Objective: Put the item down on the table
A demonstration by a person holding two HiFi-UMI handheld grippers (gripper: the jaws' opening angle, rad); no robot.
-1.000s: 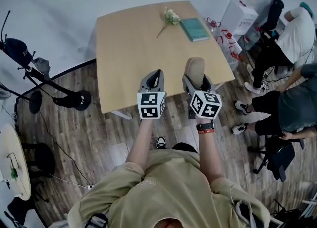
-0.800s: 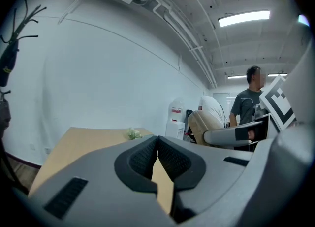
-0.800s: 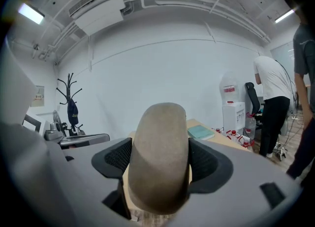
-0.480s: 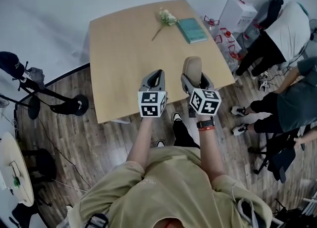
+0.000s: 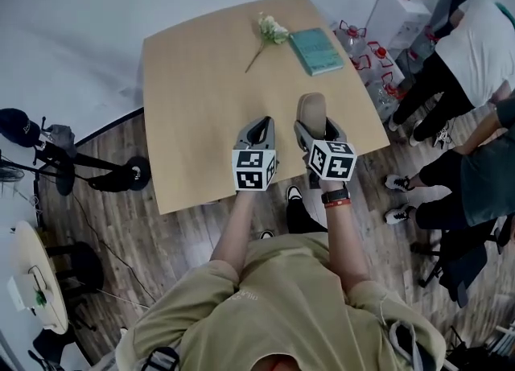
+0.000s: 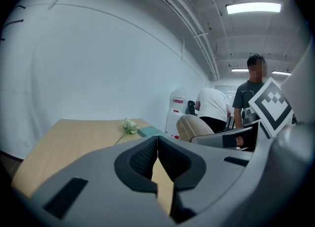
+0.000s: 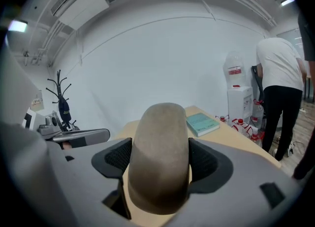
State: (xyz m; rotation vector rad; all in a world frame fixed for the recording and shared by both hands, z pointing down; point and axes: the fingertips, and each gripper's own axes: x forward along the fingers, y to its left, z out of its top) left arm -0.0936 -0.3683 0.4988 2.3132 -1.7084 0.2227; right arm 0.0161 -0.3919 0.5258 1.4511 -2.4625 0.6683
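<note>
My right gripper [image 5: 316,126] is shut on a tan, rounded slipper-like item [image 5: 312,110], which sticks forward out of the jaws above the near right part of the wooden table [image 5: 201,80]. In the right gripper view the item [image 7: 160,152] fills the gap between both pads. My left gripper [image 5: 259,129] hangs beside it over the table's near edge, shut with nothing between its jaws [image 6: 157,159].
A teal book [image 5: 315,49] and a small flower sprig [image 5: 272,30] lie at the table's far right. Water bottles [image 5: 362,47] and a dispenser [image 5: 401,9] stand right of the table, where people stand and sit. A coat stand base [image 5: 121,175] is on the floor at left.
The view has shifted slightly as the person stepped closer to the table; both grippers now sit a little further over its near edge. The grip on the item is unchanged.
</note>
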